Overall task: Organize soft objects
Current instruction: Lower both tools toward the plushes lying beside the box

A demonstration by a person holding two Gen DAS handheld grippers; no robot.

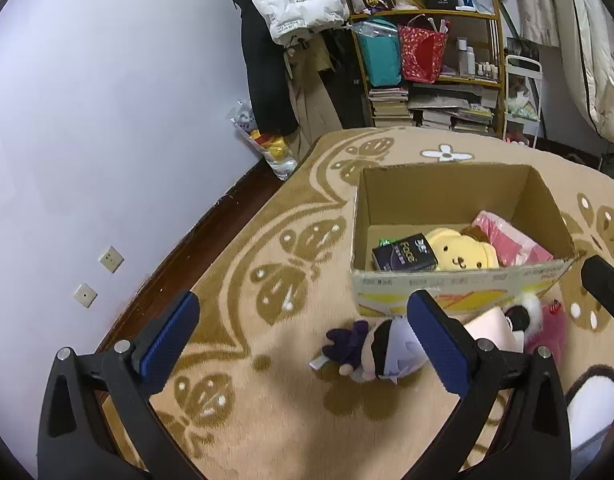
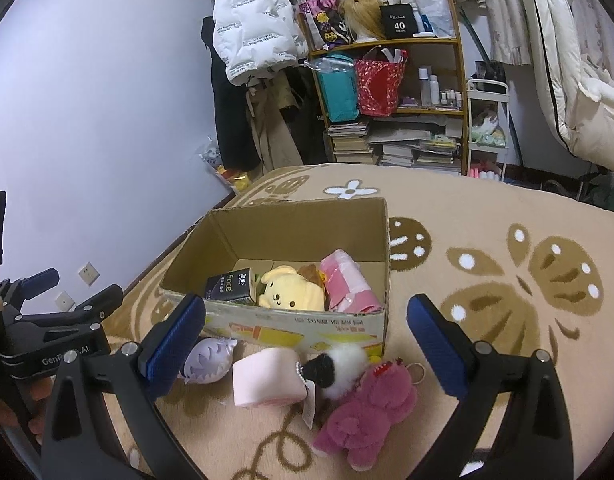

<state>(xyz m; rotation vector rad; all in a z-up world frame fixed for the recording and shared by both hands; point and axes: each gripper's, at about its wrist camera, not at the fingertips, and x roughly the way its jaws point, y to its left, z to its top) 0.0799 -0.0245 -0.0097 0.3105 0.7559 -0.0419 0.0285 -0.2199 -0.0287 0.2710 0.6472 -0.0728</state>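
Observation:
An open cardboard box stands on the beige carpet. In it lie a yellow plush, a pink packet and a dark "Face" pack. In front of the box lie a purple-haired doll, a pale pink soft block, a black-and-white fluffy toy and a magenta plush. My left gripper is open above the carpet, left of the doll. My right gripper is open above the toys.
A wall with sockets runs along the left. A shelf with bags, books and bottles stands behind the carpet, next to hanging coats. A white cart and bedding are at the right.

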